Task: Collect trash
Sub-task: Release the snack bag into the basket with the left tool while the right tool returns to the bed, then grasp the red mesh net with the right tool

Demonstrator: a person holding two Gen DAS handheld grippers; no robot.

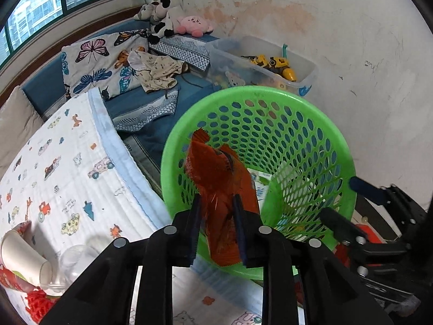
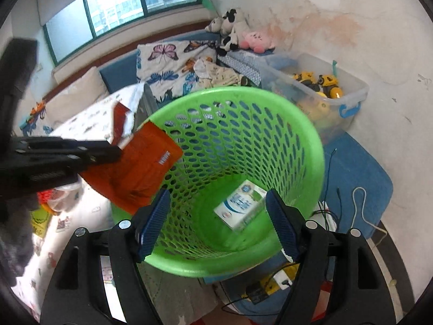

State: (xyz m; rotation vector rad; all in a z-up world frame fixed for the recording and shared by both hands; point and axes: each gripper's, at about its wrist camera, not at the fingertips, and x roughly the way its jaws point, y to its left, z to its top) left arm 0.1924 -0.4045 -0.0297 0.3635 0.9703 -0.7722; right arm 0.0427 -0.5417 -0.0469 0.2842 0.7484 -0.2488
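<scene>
My left gripper (image 1: pixel 216 203) is shut on an orange snack wrapper (image 1: pixel 216 173) and holds it over the near-left rim of a green perforated basket (image 1: pixel 319 124). In the right wrist view the wrapper (image 2: pixel 140 168) hangs at the basket's (image 2: pixel 270 124) left rim, held by the left gripper (image 2: pixel 116 153). My right gripper (image 2: pixel 219 214) is open and empty above the basket's mouth. A white and blue carton (image 2: pixel 239 207) lies on the basket's bottom. A paper cup (image 1: pixel 24 257), a clear plastic cup (image 1: pixel 73 260) and red scraps (image 1: pixel 38 303) lie on the bed at lower left.
The bed has a white cartoon-print sheet (image 1: pixel 67 176). A clear toy bin (image 2: pixel 324 89) stands against the wall behind the basket. Plush toys (image 1: pixel 173 19) and butterfly pillows (image 1: pixel 102 59) lie on the blue bench. Cables and a power strip (image 2: pixel 281 279) lie on the floor.
</scene>
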